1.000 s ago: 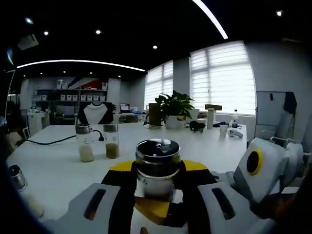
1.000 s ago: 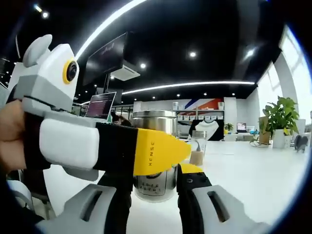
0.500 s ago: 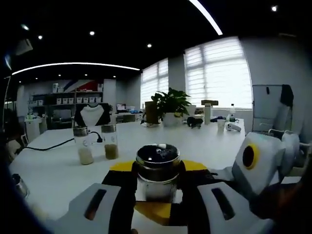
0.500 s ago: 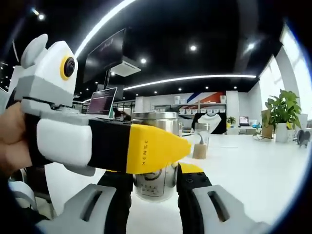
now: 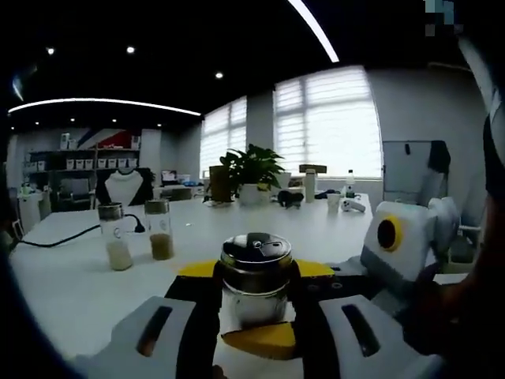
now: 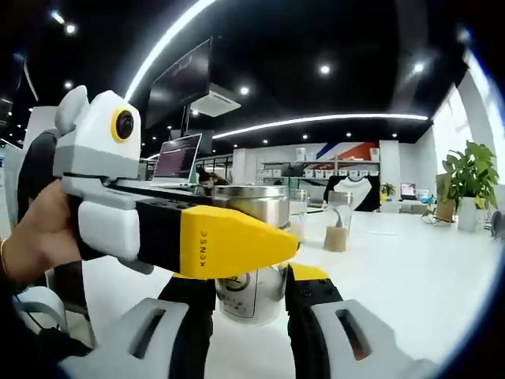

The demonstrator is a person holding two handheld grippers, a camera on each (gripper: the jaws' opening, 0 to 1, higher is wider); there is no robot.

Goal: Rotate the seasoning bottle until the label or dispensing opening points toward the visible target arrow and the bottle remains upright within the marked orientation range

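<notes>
A steel seasoning bottle [image 5: 254, 272] with a perforated lid stands on the white table [image 5: 79, 284], in the middle of the left gripper view. My left gripper [image 5: 255, 276] is shut on its body, one jaw on each side. The right gripper reaches in from the right, and one of its yellow fingers [image 5: 260, 339] lies in front of the bottle's base. In the right gripper view the bottle [image 6: 251, 294] leans slightly, with my right gripper [image 6: 251, 278] shut on its lower part. One yellow finger [image 6: 233, 246] of the left gripper crosses the bottle's front, held by a hand [image 6: 35, 237].
Two glass jars [image 5: 118, 237] [image 5: 160, 230] of powder stand at the left beside a black cable [image 5: 47, 237]. A potted plant [image 5: 247, 170] and small items sit at the table's far end. A laptop [image 6: 177, 160] and more jars [image 6: 339, 225] stand behind the bottle.
Both grippers have swung around the bottle together, so the backgrounds have shifted. In the right gripper view the left gripper has dropped and levelled, and the bottle leans a little more.
</notes>
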